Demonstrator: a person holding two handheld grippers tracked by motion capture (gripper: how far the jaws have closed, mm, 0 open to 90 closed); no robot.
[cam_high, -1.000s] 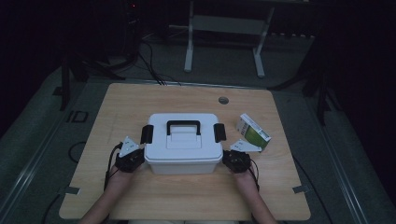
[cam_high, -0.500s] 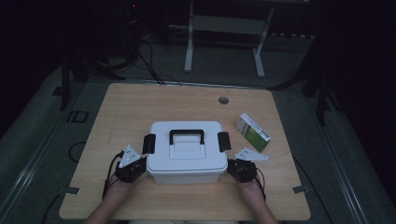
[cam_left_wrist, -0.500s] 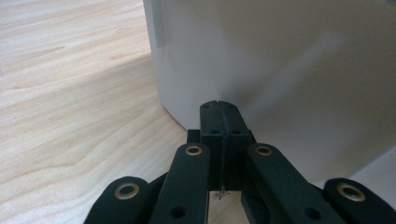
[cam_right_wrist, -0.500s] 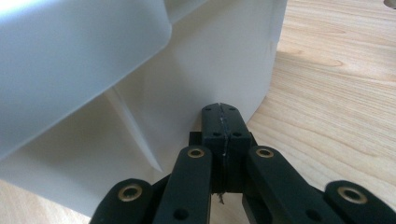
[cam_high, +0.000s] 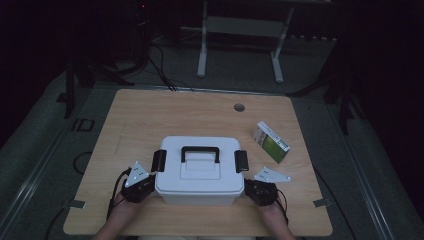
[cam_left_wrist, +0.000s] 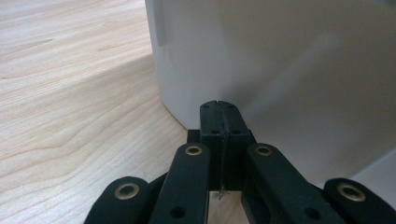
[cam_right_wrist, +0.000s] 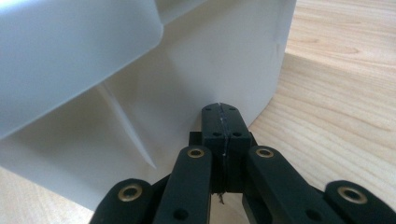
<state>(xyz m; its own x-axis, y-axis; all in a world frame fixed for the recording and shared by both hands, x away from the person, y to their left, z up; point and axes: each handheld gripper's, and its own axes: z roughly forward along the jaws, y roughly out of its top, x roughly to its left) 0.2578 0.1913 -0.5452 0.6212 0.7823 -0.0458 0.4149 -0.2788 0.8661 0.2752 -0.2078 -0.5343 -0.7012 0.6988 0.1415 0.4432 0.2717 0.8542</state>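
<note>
Box (cam_high: 198, 172) | white plastic, stiff, smooth, likely slippery | my left claw (cam_left_wrist: 218, 106) and right claw (cam_right_wrist: 220, 108) fully closed, empty, tips against opposite side walls | safer hold: black handle (cam_high: 200, 150).

No lettering on the green-and-white carton (cam_high: 271, 141) can be read.

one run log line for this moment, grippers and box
left gripper: shut, tip at white box left wall | right gripper: shut, tip at right wall | box: on table, lid latched | green carton: apart, right
</note>
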